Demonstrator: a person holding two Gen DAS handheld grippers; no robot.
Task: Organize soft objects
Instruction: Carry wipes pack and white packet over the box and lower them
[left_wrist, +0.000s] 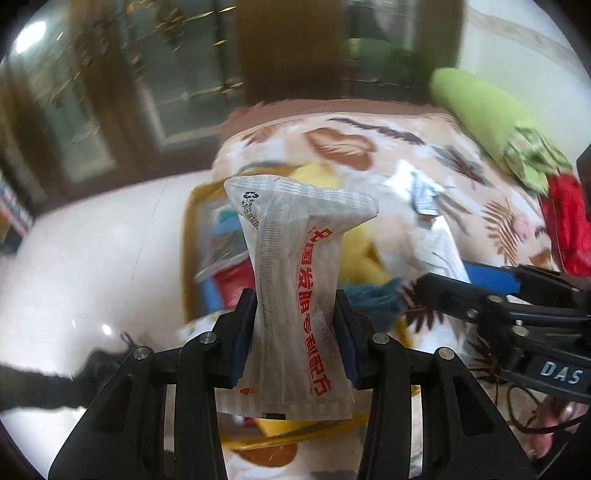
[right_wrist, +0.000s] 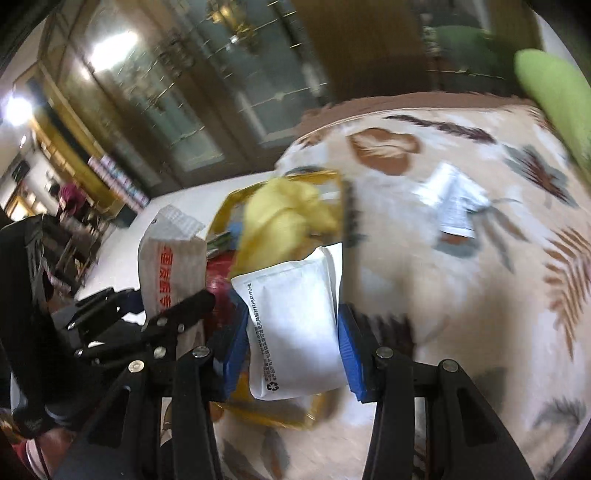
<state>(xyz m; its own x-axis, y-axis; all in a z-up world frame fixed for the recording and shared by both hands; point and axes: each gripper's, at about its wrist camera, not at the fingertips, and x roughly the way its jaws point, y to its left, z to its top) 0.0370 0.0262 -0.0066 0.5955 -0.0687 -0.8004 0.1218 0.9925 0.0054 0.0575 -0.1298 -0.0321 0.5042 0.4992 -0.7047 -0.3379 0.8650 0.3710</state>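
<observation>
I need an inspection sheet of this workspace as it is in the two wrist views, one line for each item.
Surface: leaf-patterned blanket, spread flat.
Job's things: grey sachet with red print held by the left gripper; white sachet held by the right gripper; yellow-rimmed tray below them holds a yellow soft item and other blurred things.
Clutter: one more loose sachet on the blanket; green cushion; red soft item.
Grippers: both jaws are closed on their sachets, above the tray.
Cables: thin dark cable near the right gripper.
Surroundings: glass-door cabinet, white floor.
</observation>
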